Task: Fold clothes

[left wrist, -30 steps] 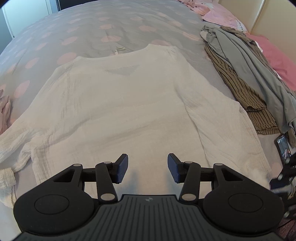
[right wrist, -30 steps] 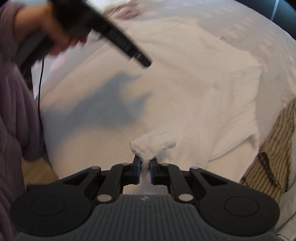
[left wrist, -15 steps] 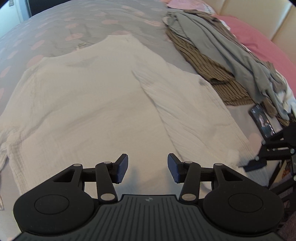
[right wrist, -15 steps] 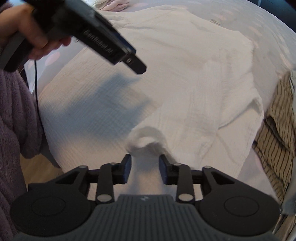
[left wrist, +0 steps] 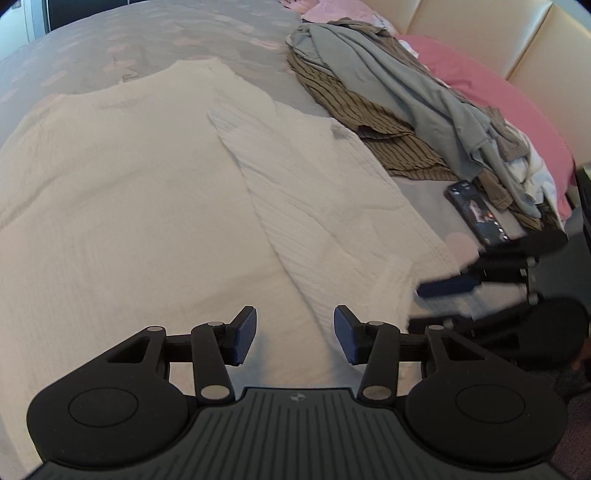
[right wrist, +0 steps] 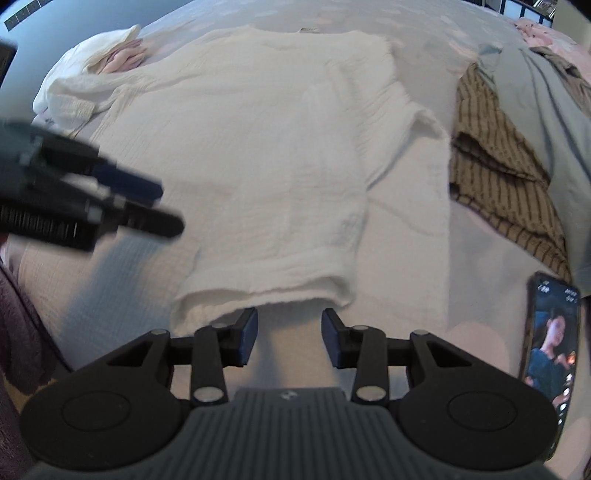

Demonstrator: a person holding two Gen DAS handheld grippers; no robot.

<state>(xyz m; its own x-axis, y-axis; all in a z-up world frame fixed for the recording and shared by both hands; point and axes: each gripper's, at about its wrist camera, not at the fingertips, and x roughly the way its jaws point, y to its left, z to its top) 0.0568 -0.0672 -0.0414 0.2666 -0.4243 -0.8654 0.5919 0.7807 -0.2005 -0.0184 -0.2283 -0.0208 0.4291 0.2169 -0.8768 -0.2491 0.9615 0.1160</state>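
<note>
Grey bedding is lying under a white shirt. Right gripper is opening, nothing between its pads, the folded sleeve just ahead. Left gripper is hovering half-open and empty.

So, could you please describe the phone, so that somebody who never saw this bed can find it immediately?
Start from the grey bed cover with pale pink spots, where a white shirt lies spread flat. Beside that shirt there is a heap of unfolded clothes, a brown striped shirt under a grey garment. The phone lies at the near end of that heap: the only hard, dark, flat thing, with its screen lit.
</note>
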